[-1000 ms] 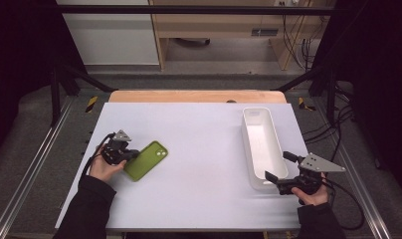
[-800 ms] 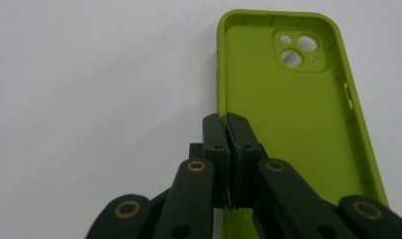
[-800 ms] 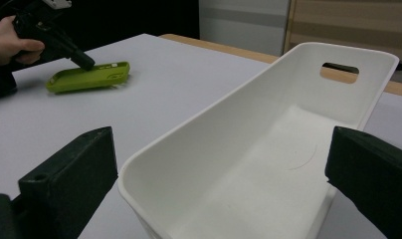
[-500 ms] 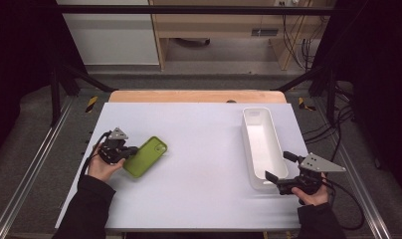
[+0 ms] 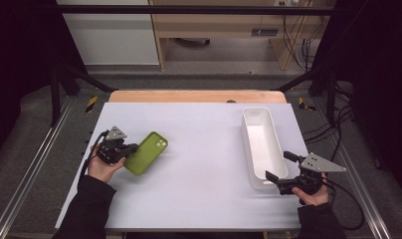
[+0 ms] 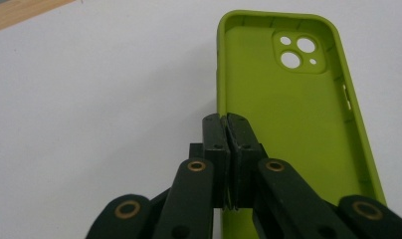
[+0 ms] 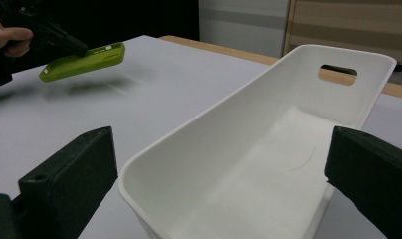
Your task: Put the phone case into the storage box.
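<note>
White desk (image 5: 199, 164), wooden strip along far edge. White bin (image 5: 261, 144) rests directly on desk, long side running away, near end between open jaws of right claw (image 5: 277, 169), just ahead of it.

One green phone case (image 5: 146, 153), one white bin (image 5: 262, 144), two grippers.

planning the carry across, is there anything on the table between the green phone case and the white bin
No. In the high view only bare white table lies between the green phone case, pinched by the left gripper, and the white bin.
</note>
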`<move>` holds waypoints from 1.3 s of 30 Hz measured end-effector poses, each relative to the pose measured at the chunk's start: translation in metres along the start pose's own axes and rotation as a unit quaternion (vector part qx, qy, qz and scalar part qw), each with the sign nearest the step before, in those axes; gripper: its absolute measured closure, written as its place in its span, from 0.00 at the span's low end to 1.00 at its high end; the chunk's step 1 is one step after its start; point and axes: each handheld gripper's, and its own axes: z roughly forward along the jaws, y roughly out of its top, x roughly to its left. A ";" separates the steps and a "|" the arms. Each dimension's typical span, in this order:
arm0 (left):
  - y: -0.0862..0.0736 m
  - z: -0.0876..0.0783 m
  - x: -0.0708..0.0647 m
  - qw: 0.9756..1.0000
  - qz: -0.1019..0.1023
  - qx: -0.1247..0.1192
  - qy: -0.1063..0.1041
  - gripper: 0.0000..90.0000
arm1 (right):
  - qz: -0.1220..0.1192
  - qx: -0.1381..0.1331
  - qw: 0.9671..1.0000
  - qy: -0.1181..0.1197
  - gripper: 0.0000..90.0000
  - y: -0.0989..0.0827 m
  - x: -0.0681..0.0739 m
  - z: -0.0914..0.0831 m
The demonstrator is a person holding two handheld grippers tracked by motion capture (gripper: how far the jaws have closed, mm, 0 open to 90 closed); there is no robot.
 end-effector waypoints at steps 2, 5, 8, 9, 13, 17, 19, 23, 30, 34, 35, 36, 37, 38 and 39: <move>0.001 -0.002 -0.003 1.000 0.004 -0.003 0.001 0.97 | -0.001 0.000 1.000 0.000 0.01 0.000 0.000 0.000; 0.004 -0.003 -0.007 1.000 0.010 -0.006 0.001 0.97 | -0.001 0.000 1.000 0.000 0.01 0.000 0.000 0.000; 0.007 -0.005 -0.013 1.000 0.016 -0.009 0.000 0.97 | -0.001 -0.001 1.000 0.000 0.01 0.000 0.000 0.000; 0.007 -0.005 -0.014 1.000 0.016 -0.011 -0.001 0.97 | 0.000 -0.001 1.000 0.001 0.01 0.000 0.000 0.000; 0.010 -0.008 -0.020 1.000 0.019 -0.014 -0.002 0.97 | -0.002 -0.001 1.000 0.001 0.01 0.001 0.001 0.000; 0.012 -0.010 -0.027 1.000 0.021 -0.016 -0.004 0.97 | -0.002 -0.001 1.000 0.001 0.01 0.001 0.001 0.000; 0.013 -0.011 -0.030 1.000 0.021 -0.017 -0.005 0.97 | -0.001 0.000 1.000 0.001 0.01 0.001 0.001 0.000; 0.015 -0.013 -0.037 1.000 0.025 -0.018 -0.005 0.97 | 0.000 -0.001 1.000 0.001 0.01 0.002 0.002 0.000; 0.019 -0.016 -0.051 0.999 0.038 -0.024 -0.011 0.97 | -0.003 -0.002 1.000 0.004 0.01 0.004 0.003 0.000; 0.022 -0.016 -0.060 0.998 0.047 -0.025 -0.014 0.97 | -0.002 -0.001 1.000 0.005 0.01 0.005 0.004 0.001; 0.022 -0.016 -0.062 0.998 0.049 -0.025 -0.015 0.97 | -0.003 -0.001 1.000 0.005 0.01 0.005 0.004 0.001; 0.023 -0.016 -0.065 0.998 0.052 -0.026 -0.016 0.97 | -0.003 -0.001 1.000 0.005 0.01 0.005 0.004 0.001; 0.024 -0.016 -0.067 0.998 0.055 -0.026 -0.016 0.97 | -0.002 -0.001 1.000 0.005 0.01 0.005 0.005 0.001; 0.025 -0.017 -0.070 0.998 0.058 -0.026 -0.017 0.97 | -0.002 -0.001 1.000 0.006 0.01 0.006 0.005 0.001; 0.025 -0.017 -0.072 0.998 0.060 -0.027 -0.017 0.97 | -0.001 -0.001 1.000 0.005 0.01 0.006 0.005 0.001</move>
